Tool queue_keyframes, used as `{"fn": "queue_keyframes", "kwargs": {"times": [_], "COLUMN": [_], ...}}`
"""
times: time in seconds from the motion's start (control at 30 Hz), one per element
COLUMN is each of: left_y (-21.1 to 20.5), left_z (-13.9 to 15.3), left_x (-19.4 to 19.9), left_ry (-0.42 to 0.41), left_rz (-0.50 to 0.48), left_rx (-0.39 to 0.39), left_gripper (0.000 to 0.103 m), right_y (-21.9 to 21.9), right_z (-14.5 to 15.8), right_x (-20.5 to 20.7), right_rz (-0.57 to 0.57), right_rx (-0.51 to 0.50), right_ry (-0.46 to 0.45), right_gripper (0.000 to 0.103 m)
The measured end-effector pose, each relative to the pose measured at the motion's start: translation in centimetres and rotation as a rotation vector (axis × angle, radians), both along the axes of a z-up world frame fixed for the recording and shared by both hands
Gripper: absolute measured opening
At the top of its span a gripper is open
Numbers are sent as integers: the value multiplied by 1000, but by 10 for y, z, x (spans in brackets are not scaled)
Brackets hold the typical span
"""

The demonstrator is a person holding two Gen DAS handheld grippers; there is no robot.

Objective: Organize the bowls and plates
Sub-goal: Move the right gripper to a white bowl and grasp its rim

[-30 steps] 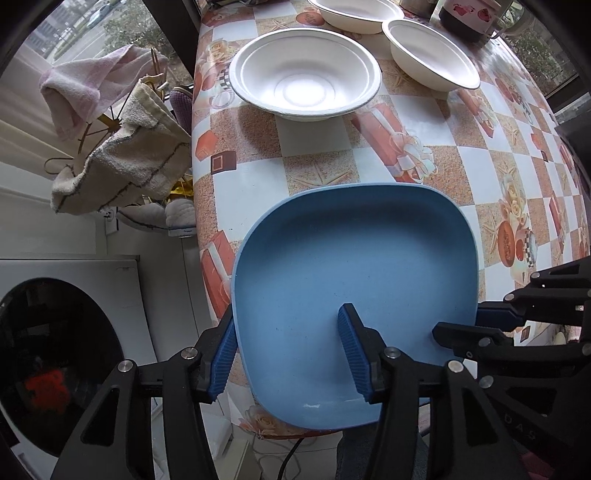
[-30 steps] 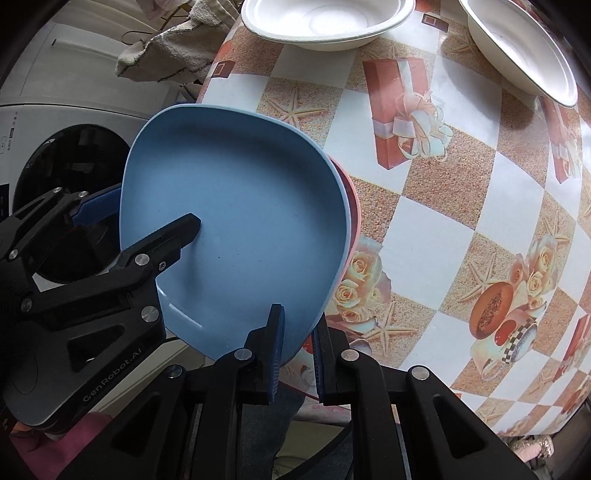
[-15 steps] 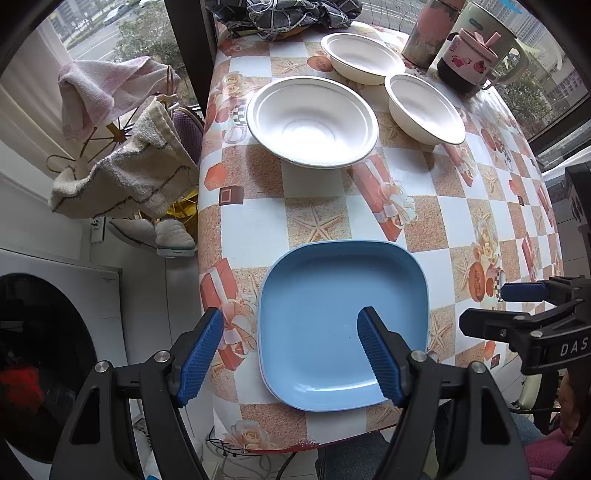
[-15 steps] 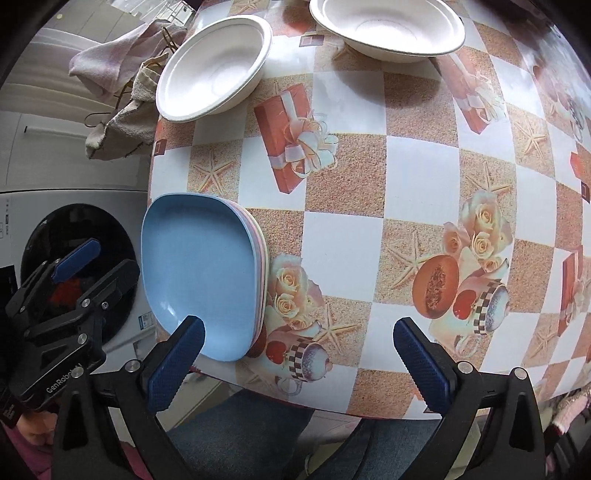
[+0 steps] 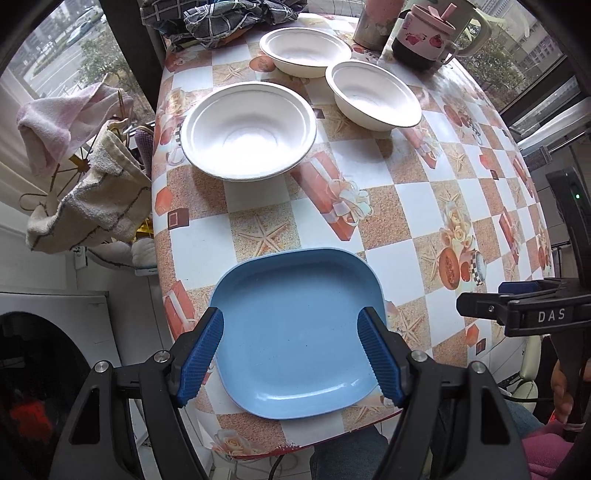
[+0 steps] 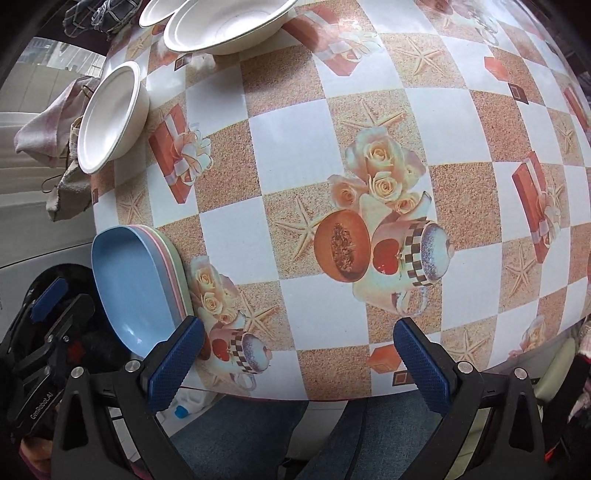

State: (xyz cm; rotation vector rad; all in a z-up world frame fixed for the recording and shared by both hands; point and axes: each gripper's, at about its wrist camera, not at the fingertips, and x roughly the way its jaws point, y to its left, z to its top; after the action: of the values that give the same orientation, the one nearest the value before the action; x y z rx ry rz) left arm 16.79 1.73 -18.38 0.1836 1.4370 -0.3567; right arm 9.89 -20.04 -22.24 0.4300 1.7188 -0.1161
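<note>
A blue square plate [image 5: 299, 328] tops a stack of plates [image 6: 133, 280] at the near edge of the patterned table [image 5: 417, 199]; pink and green rims show beneath it in the right wrist view. My left gripper [image 5: 291, 354] hovers above the blue plate, open, pads apart and not touching it. My right gripper [image 6: 295, 362] is open and wide over bare tablecloth to the right of the stack, holding nothing. Three white bowls stand farther back: a large one [image 5: 247, 129], a smaller one [image 5: 373, 96] and a third [image 5: 304, 50].
A mug with a lid [image 5: 424, 35] and a metal cup [image 5: 376, 18] stand at the far edge beside a dark checked cloth [image 5: 221, 18]. Towels [image 5: 92, 192] hang left of the table above a washing machine [image 5: 37, 387]. A person's legs [image 6: 266, 435] are under the near edge.
Both grippers let go of the blue plate, which now lies on the stack. The left gripper rose above it. The right gripper opened wide and moved off to the right over the table.
</note>
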Motion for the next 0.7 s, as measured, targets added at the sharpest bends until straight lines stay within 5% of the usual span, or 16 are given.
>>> {"fn": "queue_keyframes", "kwargs": {"times": [0.33, 0.7], "left_y": [-47, -102], "left_z": [15, 18], "left_x": [35, 122], "left_ry": [15, -19], "left_rz": [-34, 68], "left_rx": [-40, -11], "left_gripper": [78, 78], "right_y": [-30, -95], "right_z": [13, 36], "right_x": [4, 111], "right_rz": [-6, 24], "right_rx": [-63, -125], "right_ry": [-29, -124], "right_gripper": [103, 103]}}
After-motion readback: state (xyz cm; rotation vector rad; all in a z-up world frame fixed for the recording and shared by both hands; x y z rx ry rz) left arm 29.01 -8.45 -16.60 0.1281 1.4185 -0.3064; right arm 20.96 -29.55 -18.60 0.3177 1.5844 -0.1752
